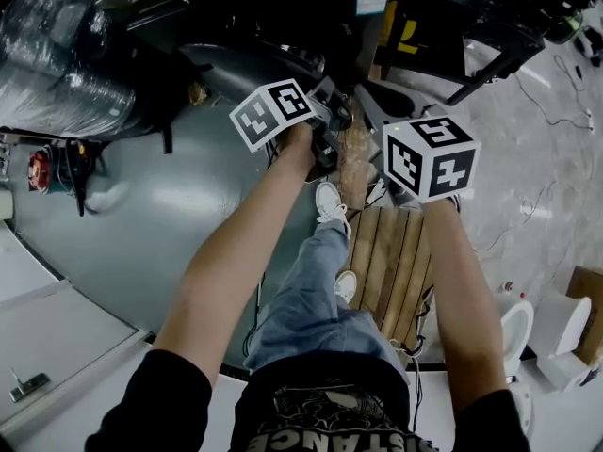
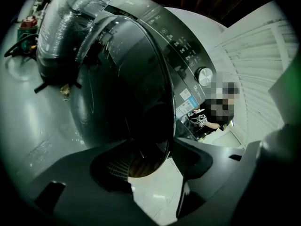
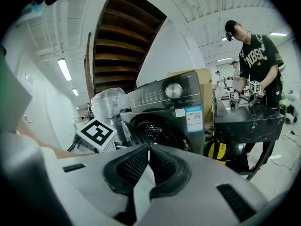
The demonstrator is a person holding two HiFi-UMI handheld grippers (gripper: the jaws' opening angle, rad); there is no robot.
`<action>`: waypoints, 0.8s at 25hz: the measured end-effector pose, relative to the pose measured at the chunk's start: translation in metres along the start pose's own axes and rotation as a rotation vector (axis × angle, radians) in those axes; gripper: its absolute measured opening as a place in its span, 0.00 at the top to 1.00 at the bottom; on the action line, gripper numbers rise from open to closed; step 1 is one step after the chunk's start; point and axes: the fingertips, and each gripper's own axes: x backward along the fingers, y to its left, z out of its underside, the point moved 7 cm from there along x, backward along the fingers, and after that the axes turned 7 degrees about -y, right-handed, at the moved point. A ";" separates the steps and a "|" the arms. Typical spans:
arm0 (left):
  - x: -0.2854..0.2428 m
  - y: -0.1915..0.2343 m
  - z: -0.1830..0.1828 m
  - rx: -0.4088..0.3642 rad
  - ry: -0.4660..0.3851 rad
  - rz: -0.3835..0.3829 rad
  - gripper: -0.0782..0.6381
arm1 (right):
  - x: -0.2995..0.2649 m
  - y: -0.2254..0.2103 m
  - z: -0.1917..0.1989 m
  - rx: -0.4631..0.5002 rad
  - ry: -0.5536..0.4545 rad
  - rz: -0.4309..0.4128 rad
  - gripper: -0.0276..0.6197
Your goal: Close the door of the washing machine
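Observation:
The dark grey washing machine [image 3: 164, 109] stands ahead with its drum opening [image 3: 157, 132] uncovered. Its round glass door [image 2: 136, 88] is swung out and fills the left gripper view almost edge-on, with the control knob [image 2: 204, 76] behind it. My left gripper [image 2: 153, 173] is open, and the door's lower rim sits between its jaws; I see no pad pressing on it. In the head view the left gripper [image 1: 334, 113] reaches toward the dark machine. My right gripper [image 3: 149, 149] is shut with nothing in it, held back from the machine's front, to the right of the left gripper's marker cube [image 3: 96, 132].
A plastic-wrapped appliance [image 1: 57, 55] stands left of the machine. A wooden pallet [image 1: 396, 262] lies under my feet. To the right, a person [image 3: 256, 60] works at a black table [image 3: 249, 121]. White toilets [image 1: 556, 328] stand on the floor at the lower right.

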 end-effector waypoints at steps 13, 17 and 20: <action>-0.064 -0.026 -0.023 0.084 -0.023 0.004 0.51 | -0.023 -0.045 -0.002 -0.013 0.005 0.043 0.92; -0.078 -0.030 -0.030 0.066 -0.027 0.013 0.51 | -0.029 -0.057 -0.002 -0.027 0.002 0.057 0.92; -0.088 -0.032 -0.035 0.078 -0.034 0.025 0.51 | -0.035 -0.065 -0.003 -0.036 -0.002 0.062 0.92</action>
